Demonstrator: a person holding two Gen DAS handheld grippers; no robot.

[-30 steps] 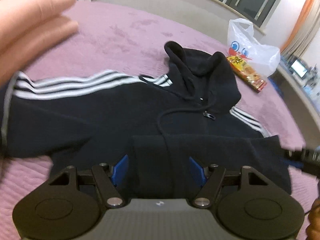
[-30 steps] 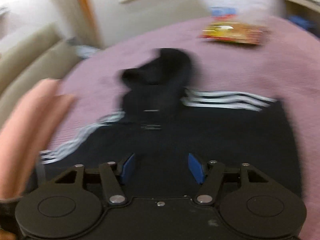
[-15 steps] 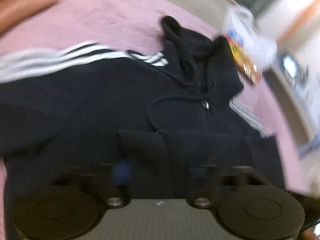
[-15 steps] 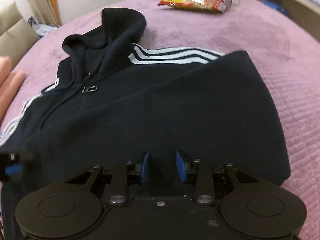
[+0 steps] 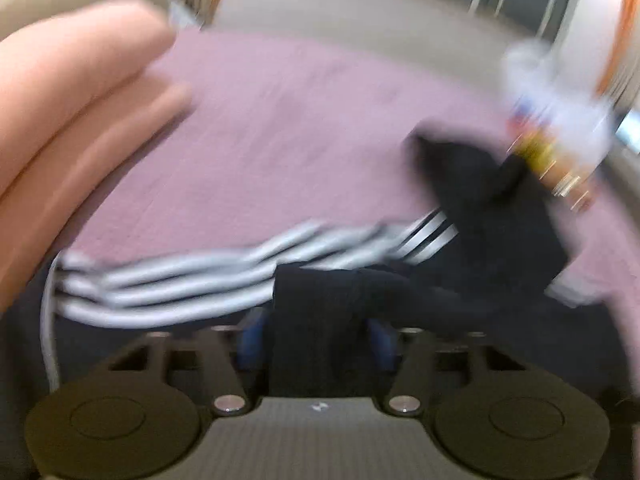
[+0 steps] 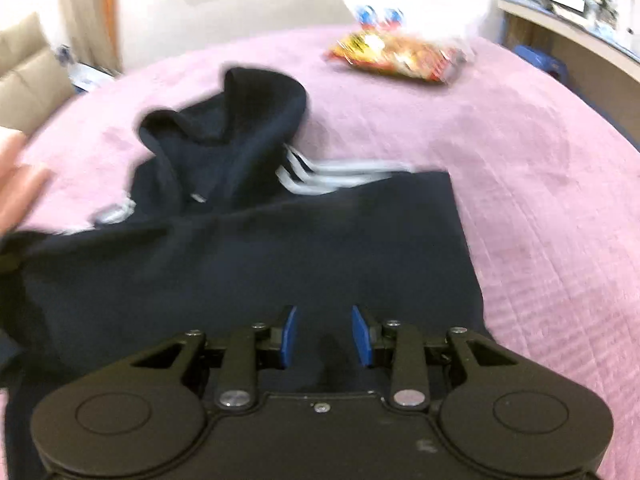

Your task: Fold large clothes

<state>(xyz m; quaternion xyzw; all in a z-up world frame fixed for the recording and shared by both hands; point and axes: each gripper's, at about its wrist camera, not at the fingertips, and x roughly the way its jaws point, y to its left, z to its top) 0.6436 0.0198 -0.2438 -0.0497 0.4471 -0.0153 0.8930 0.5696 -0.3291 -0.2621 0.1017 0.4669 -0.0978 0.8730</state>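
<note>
A black hoodie [image 6: 248,248] with white sleeve stripes lies on a pink bedspread [image 6: 540,184], its hood toward the far side. My right gripper [image 6: 324,336] hovers over the hoodie's lower body; its blue pads stand apart with nothing between them. In the blurred left wrist view, my left gripper [image 5: 316,336] has a fold of the black hoodie [image 5: 320,320] between its blue pads, lifted off the bed. The striped sleeve [image 5: 180,276] stretches to the left.
A white plastic bag [image 6: 408,4] and a yellow-red snack packet [image 6: 396,56] lie on the far side of the bed. A shelf with clutter [image 6: 580,24] runs along the right. A beige sofa [image 6: 28,76] is at the left. A hand [image 5: 68,120] shows at the left.
My left gripper has lifted and swung with hoodie fabric in it, so the view tilted up. My right gripper's pads have spread wider than half a second ago.
</note>
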